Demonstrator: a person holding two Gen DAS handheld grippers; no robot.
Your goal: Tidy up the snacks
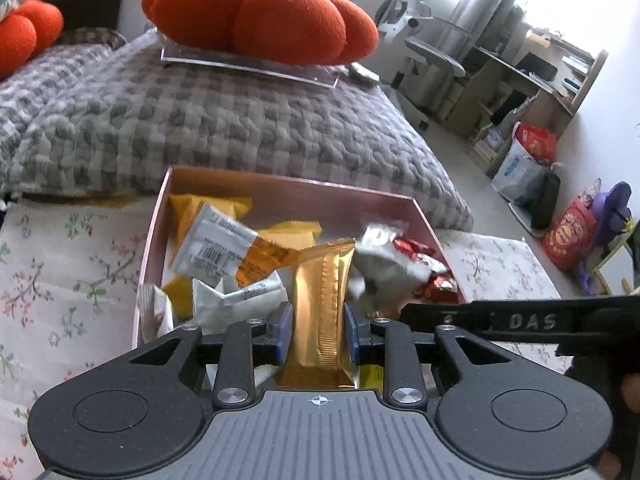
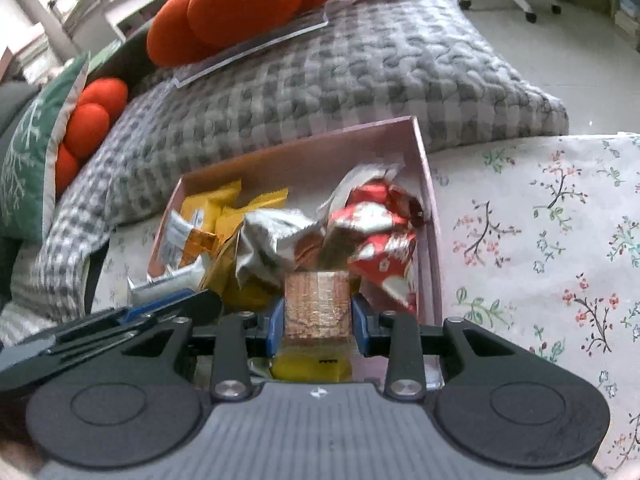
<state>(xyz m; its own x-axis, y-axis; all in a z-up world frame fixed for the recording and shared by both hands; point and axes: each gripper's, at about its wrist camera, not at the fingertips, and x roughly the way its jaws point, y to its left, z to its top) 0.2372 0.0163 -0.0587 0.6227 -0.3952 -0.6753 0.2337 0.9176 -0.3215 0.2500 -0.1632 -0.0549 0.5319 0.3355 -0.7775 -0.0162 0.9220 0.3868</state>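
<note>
While both hover over the box (image 1: 158, 216), left gripper (image 1: 319, 330) clamps a gold bar (image 1: 322, 304); right gripper (image 2: 318, 320) apparently pinches a wafer (image 2: 316, 306).

We hold our left black two-finger tongs (image 1: 319, 330) level and pointing forward, the blue pads (image 1: 285, 326) pressed against both sides of a long gold foil snack bar (image 1: 322, 300) that stands up between them. Our right black two-finger tongs (image 2: 318, 322) point the same way, blue pads (image 2: 276, 326) clamped on a clear-wrapped brown wafer block (image 2: 317, 306). In the left wrist view the right tool's black body crosses the right edge; our fingers (image 1: 630, 396) show beside it.
</note>
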